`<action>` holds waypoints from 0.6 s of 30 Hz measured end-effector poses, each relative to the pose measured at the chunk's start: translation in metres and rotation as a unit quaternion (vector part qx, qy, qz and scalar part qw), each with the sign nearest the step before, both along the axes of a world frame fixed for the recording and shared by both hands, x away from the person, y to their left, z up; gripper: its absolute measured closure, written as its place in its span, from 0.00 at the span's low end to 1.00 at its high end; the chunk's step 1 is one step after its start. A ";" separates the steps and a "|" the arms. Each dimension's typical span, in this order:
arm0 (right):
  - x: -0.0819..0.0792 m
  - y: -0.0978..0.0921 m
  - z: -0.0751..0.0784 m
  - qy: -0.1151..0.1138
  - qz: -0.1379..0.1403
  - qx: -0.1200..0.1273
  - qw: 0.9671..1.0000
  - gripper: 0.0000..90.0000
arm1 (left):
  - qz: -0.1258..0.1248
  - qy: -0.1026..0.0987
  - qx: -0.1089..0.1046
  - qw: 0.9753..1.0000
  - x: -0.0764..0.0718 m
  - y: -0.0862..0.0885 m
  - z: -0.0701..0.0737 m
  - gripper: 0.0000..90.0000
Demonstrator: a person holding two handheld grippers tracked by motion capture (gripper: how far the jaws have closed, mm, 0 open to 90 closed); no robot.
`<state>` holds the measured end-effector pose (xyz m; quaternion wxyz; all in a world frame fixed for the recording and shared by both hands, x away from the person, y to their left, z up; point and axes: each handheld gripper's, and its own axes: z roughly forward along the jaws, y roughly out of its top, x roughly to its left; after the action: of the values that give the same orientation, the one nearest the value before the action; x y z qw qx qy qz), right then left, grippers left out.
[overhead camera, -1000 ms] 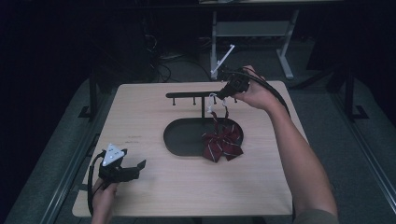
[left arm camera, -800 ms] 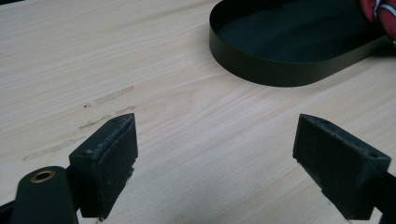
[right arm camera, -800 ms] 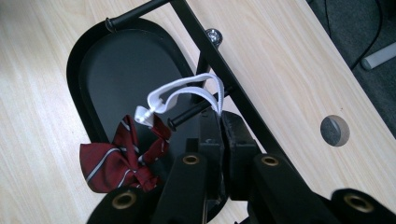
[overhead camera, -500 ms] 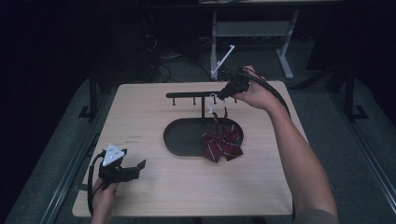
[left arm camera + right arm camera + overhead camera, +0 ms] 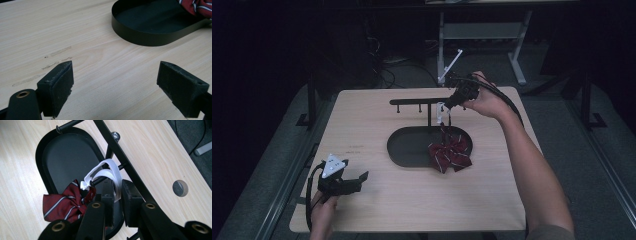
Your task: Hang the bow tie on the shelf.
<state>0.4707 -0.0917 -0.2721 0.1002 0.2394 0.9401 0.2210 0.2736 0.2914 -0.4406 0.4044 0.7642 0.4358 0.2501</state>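
High view. 1 tabletop, pale wood. At its centre, 1 black oval tray with a post carrying a horizontal hook rail. 1 dark red striped bow tie lies at the tray's 4 o'clock edge, its white elastic strap running up toward 12 o'clock to the rail. My right hand-held gripper sits at the rail's 3 o'clock end, right at the strap. My left hand-held gripper rests at the tabletop's 7 o'clock corner, well apart from the tray.

Left gripper view. Left hand-held gripper: jaws spread wide, nothing between them, bare wood below. Tray wall at 1 o'clock; a scrap of the bow tie beyond it.

Right gripper view. Right hand-held gripper: jaws nearly together, pinching the white strap, which loops over 1 hook peg of the rail. Bow tie hangs at 8 o'clock over the tray.

Status, my judgement: strap looks hooked on the peg, so hanging is mostly done. Left to do: release the strap, withdraw, confirm the bow tie hangs free instead of resting on the tray.
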 end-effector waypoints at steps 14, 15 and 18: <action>-0.004 -0.007 -0.004 0.004 0.002 0.009 1.000 0.82 | -0.001 -0.001 0.000 1.000 0.000 -0.001 0.000 0.15; -0.004 -0.007 -0.004 0.005 0.002 0.010 1.000 0.82 | -0.001 -0.001 0.000 1.000 0.000 -0.001 0.000 0.15; -0.004 -0.008 -0.004 0.004 0.004 0.012 1.000 0.81 | -0.003 -0.002 0.001 1.000 0.000 -0.001 0.000 0.15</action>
<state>0.4662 -0.0997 -0.2760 0.0926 0.2380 0.9387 0.2316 0.2732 0.2909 -0.4405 0.4053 0.7651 0.4328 0.2511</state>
